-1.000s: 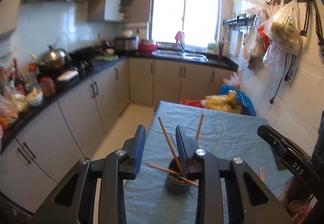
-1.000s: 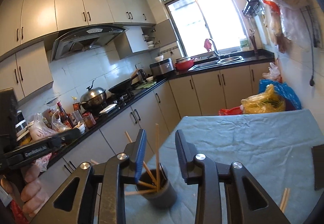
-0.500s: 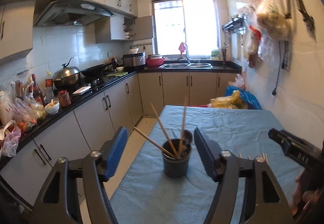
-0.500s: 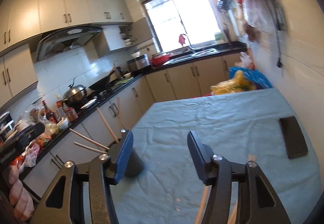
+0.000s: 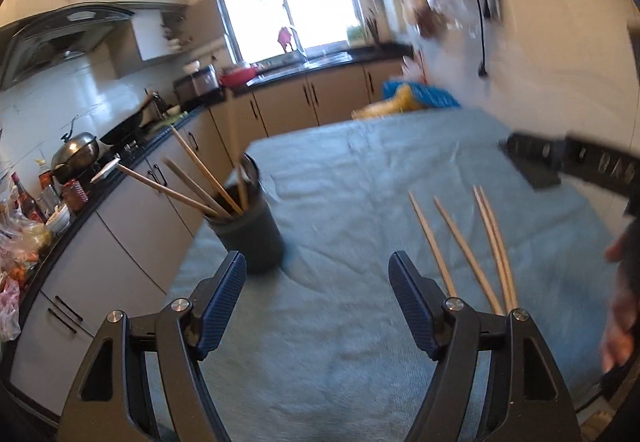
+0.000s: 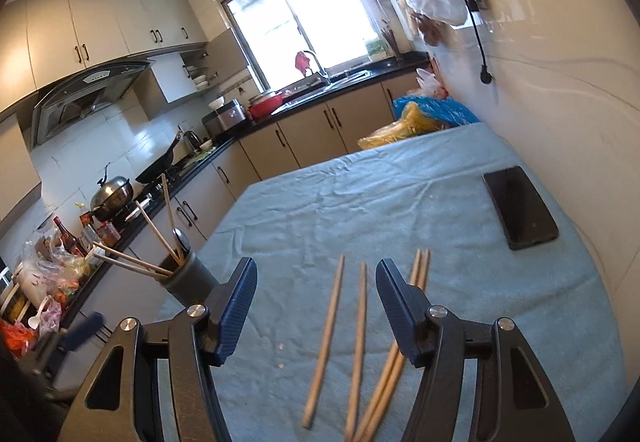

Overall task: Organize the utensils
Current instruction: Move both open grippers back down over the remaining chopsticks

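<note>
A dark round holder (image 5: 250, 232) stands at the table's left edge with several wooden chopsticks (image 5: 192, 178) leaning out of it; it also shows in the right wrist view (image 6: 188, 276). Several loose chopsticks (image 6: 360, 326) lie on the blue cloth (image 6: 320, 210), under and just ahead of my right gripper (image 6: 316, 302), which is open and empty. They also show in the left wrist view (image 5: 466, 246). My left gripper (image 5: 316, 294) is open and empty, with the holder just ahead to its left.
A black phone (image 6: 518, 208) lies near the wall at the table's right. Yellow and blue bags (image 6: 424, 118) sit beyond the table's far end. Kitchen counters with pots and bottles (image 6: 100, 210) run along the left. The right gripper's body (image 5: 576, 162) shows in the left wrist view.
Both grippers have opened wide and drawn back from the holder. They have swung right, so the loose chopsticks now lie under the right gripper.
</note>
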`<state>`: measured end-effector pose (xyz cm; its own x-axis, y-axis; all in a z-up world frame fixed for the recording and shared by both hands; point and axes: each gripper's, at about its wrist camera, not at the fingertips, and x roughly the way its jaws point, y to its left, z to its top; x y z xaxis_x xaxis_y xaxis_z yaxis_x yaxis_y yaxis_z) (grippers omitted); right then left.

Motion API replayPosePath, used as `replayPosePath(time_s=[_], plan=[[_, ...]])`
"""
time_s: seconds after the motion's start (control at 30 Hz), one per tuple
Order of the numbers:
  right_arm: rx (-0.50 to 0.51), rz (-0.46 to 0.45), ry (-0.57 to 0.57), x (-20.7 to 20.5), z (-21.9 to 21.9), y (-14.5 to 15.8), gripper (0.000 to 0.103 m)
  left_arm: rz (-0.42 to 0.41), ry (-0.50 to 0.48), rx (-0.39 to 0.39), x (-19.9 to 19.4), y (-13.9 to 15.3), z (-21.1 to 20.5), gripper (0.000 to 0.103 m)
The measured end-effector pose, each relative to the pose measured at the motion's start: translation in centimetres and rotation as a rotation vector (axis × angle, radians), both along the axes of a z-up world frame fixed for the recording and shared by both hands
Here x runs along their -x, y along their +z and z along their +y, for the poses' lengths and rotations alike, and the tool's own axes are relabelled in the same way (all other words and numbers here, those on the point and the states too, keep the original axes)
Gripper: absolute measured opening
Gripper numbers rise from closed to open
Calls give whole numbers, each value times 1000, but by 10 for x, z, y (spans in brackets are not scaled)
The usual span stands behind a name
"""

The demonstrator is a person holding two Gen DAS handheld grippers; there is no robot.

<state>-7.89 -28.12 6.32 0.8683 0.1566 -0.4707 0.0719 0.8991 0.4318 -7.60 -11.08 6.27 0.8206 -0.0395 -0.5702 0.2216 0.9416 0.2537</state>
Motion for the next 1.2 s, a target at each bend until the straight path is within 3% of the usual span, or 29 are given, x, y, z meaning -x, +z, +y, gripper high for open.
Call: replayPosePath(time_s=[0.17,0.6,0.73,0.83,0.87,1.0,1.2], plan=[[-14,42,-17,0,-9,-12,66,66,-9,-12,-7,-23,-9,73],[-30,101,-15,-15,-10,-26,66,102,-9,-12,-21,-34,-2,73],[-31,128,-9,-21,-10,-32,55,116,-11,-10,-25,-37,1,73],[-44,176,-4,-29,-15,-38,30,128,-10,-9,-27,-41,3,73],[-46,194,-10,-32,-19,-40,27,132,-9,-8,-29,-42,4,73],[-107,308,-66,-48,-51,-57,23,153,-5,6,-34,-47,10,73],[-77,444,-55,-83,-60,-81,19,175,-19,15,-38,-54,13,73]])
